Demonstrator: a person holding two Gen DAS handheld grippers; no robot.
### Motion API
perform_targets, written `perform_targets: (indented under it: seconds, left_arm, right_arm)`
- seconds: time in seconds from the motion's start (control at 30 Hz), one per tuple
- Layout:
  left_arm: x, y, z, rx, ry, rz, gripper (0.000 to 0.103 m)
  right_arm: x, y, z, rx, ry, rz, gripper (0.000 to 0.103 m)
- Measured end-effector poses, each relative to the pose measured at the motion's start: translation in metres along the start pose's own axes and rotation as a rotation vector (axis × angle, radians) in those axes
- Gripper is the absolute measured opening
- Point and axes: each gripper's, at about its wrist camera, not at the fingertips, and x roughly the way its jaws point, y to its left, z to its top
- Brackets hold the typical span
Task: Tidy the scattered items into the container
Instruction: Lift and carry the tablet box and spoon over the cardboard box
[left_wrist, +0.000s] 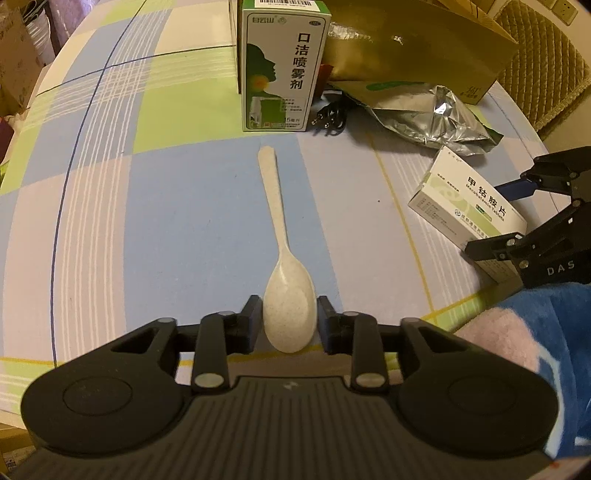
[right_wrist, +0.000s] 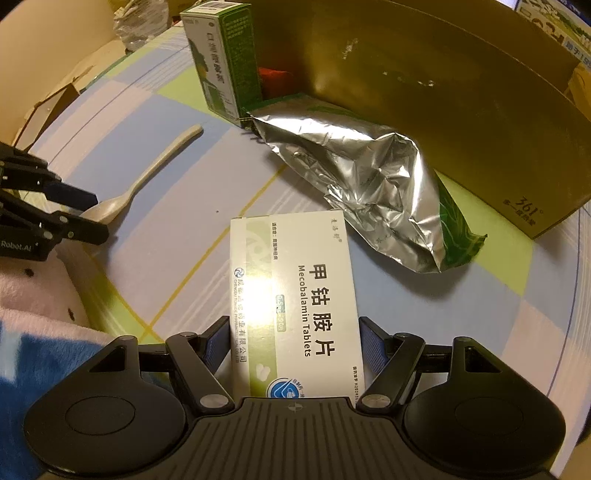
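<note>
A speckled beige spoon lies on the checked tablecloth, handle pointing away. My left gripper has its jaws on both sides of the spoon's bowl, touching or nearly touching it. A white Mecobalamin tablet box lies flat between the jaws of my right gripper, which stand close along its two long sides. The box and the right gripper also show in the left wrist view. The gold cardboard box stands open at the back.
A green and white spray box stands upright beside the gold box. A crumpled silver foil bag lies in front of the box. A black cable lies near the spray box. A blue and pink sleeve is at right.
</note>
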Motion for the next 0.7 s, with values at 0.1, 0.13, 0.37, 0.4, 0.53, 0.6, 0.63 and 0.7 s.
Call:
perform_targets:
  seconds: [0.1,0.13,0.37,0.4,0.53,0.6,0.63,0.7]
  left_arm:
    - [0.003,0.0,0.001,-0.001,0.01,0.006,0.034]
    - [0.003,0.0,0.001,0.0,0.01,0.007,0.034]
    - [0.003,-0.005,-0.002,0.03,-0.004,0.035,0.025]
    - [0.002,-0.005,-0.002,0.027,-0.007,0.033,0.025]
    - [-0.003,-0.005,-0.006,0.03,-0.028,0.037,0.024]
    - [-0.008,-0.006,-0.008,0.034,-0.044,0.043,0.024]
    - [-0.011,-0.007,-0.01,0.034,-0.054,0.045,0.024]
    - [-0.016,-0.006,-0.012,0.027,-0.072,0.045,0.024]
  right_arm:
    - [0.0,-0.002,0.0,0.014,0.002,0.006,0.071]
    - [0.0,-0.003,0.0,0.02,0.003,0.007,0.072]
    - [-0.002,-0.012,-0.001,0.082,-0.005,0.032,0.074]
    - [-0.003,-0.012,-0.001,0.085,-0.005,0.033,0.074]
    - [-0.003,-0.013,-0.001,0.092,-0.004,0.035,0.074]
    - [-0.003,-0.012,-0.001,0.086,-0.003,0.032,0.074]
    - [-0.003,-0.011,-0.001,0.083,-0.003,0.029,0.074]
    - [-0.004,-0.01,-0.002,0.076,-0.003,0.026,0.073]
